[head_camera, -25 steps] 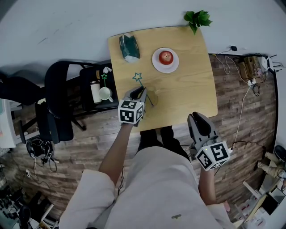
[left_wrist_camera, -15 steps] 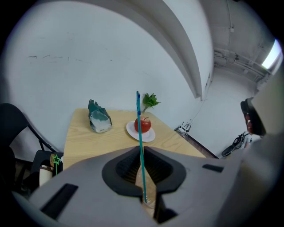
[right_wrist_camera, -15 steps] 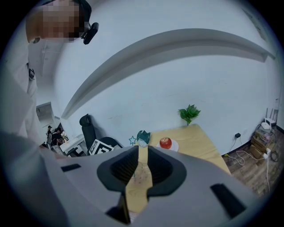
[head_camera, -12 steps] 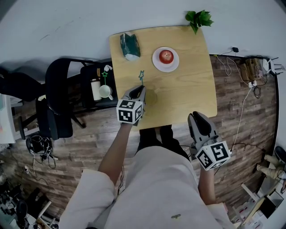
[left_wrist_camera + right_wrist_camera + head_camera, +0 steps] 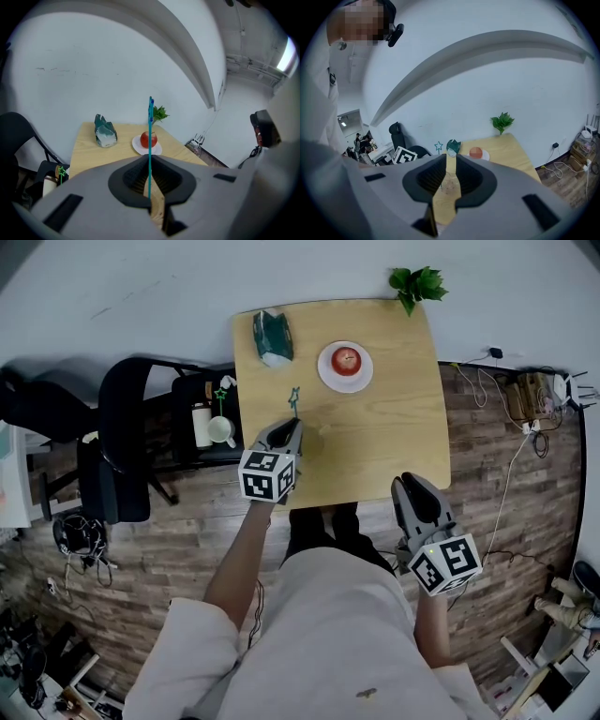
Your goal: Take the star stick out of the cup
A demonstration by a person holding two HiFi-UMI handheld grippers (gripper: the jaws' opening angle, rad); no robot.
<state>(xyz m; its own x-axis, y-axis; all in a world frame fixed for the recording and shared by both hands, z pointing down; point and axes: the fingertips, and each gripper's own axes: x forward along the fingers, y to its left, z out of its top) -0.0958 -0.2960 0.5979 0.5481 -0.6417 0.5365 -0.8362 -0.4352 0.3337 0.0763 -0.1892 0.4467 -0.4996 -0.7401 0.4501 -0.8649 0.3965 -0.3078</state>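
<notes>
Lift step, by my read: left gripper (image 5: 150, 161) has its jaws pinched on the thin shaft of the star stick (image 5: 150, 136). The stick stands upright out of the jaw tips, star end high above them. Its lower end drops below the jaws, out of sight there. Right gripper view shows the clear cup (image 5: 447, 180) on the table (image 5: 394, 427), far ahead through that gripper's jaw gap, with a thin green line at it. Whether the stick's bottom has cleared the rim, cannot tell.

Next move probably calls for a straight pull upward, no tilt, so the shaft doesn't catch the rim and tip the light cup. Then carry it aside.

Pose: left forearm reaches forward over the table's near edge, gripper aimed away from the body, marker cube facing up. Right gripper (image 5: 412, 486) hangs off the table's near edge at the person's right side, pointing forward. Its jaws are a narrow slit apart with nothing between them.
</notes>
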